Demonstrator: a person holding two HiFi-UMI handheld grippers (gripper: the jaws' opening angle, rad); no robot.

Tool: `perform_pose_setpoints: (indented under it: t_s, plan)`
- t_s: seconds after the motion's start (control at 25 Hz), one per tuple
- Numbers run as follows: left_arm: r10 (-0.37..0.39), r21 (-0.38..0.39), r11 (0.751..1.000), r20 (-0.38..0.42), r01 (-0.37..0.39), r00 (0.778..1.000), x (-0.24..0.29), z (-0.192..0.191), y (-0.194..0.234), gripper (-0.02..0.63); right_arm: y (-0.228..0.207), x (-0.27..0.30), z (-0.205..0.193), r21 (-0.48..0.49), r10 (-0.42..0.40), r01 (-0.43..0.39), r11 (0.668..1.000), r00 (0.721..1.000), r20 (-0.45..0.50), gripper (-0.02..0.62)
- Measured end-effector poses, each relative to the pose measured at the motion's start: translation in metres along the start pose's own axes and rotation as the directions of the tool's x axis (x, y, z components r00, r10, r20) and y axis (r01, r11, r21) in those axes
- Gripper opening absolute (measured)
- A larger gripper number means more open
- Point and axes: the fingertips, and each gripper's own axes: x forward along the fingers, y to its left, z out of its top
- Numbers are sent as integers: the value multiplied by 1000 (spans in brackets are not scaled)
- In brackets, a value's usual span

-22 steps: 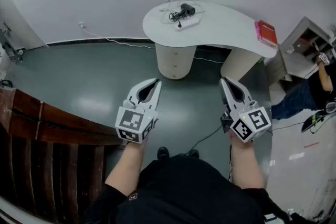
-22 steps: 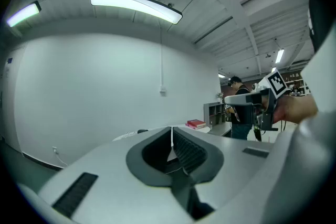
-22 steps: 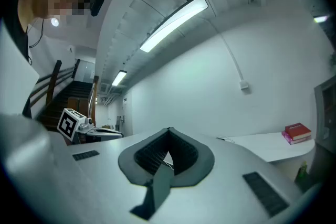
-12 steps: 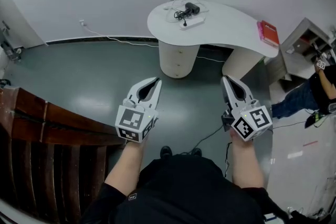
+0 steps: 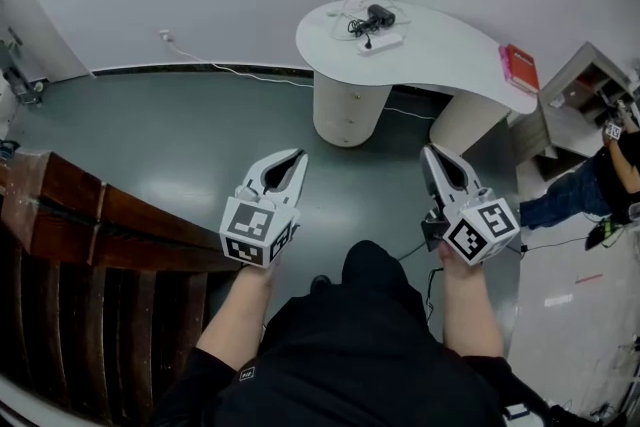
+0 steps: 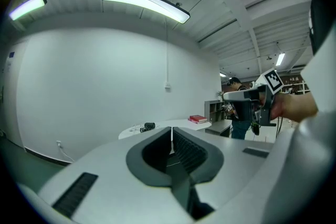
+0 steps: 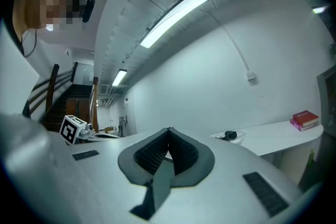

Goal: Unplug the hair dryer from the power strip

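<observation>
The black hair dryer (image 5: 379, 15) lies on a white curved table (image 5: 450, 55) far ahead, its cord running to a white power strip (image 5: 385, 41) beside it. Both grippers are held out at waist height over the floor, well short of the table. My left gripper (image 5: 298, 155) is shut with nothing in it, its jaws meeting at the tip (image 6: 171, 134). My right gripper (image 5: 428, 152) is also shut and empty (image 7: 168, 131). The hair dryer (image 6: 149, 126) shows small beyond the left jaws. In the right gripper view the hair dryer (image 7: 230, 135) sits right of the jaws.
A red book (image 5: 520, 68) lies at the table's right end. A wooden stair rail (image 5: 90, 225) runs along the left. A white cable (image 5: 240, 73) trails along the wall base. A shelf unit (image 5: 585, 85) and another person (image 5: 610, 175) are at the right.
The table has shifted right and slightly up in the head view, and a knee has come forward between the arms. Both grippers keep their pose and stay shut.
</observation>
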Motion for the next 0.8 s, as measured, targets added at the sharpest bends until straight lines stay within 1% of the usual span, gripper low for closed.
perform_pose_setpoints:
  t_s: [0.2, 0.36, 0.56, 0.8]
  plan:
    - [-1, 1, 1000, -1, 1, 1000, 13, -1, 12, 18, -4, 22, 0, 0, 4, -4, 1000, 1000, -1, 34]
    - [-29, 3, 1000, 0, 29, 1000, 36, 2, 11, 18, -18, 34, 0, 18, 7, -7, 1000, 1000, 15, 35]
    - [-33, 15, 999, -3, 33, 999, 73, 5, 29, 18, -51, 59, -8, 60, 0, -1, 998, 1000, 22, 35]
    - [-40, 14, 999, -23, 41, 999, 135, 9, 53, 18, -109, 99, -9, 116, -10, 8, 993, 1000, 20, 35]
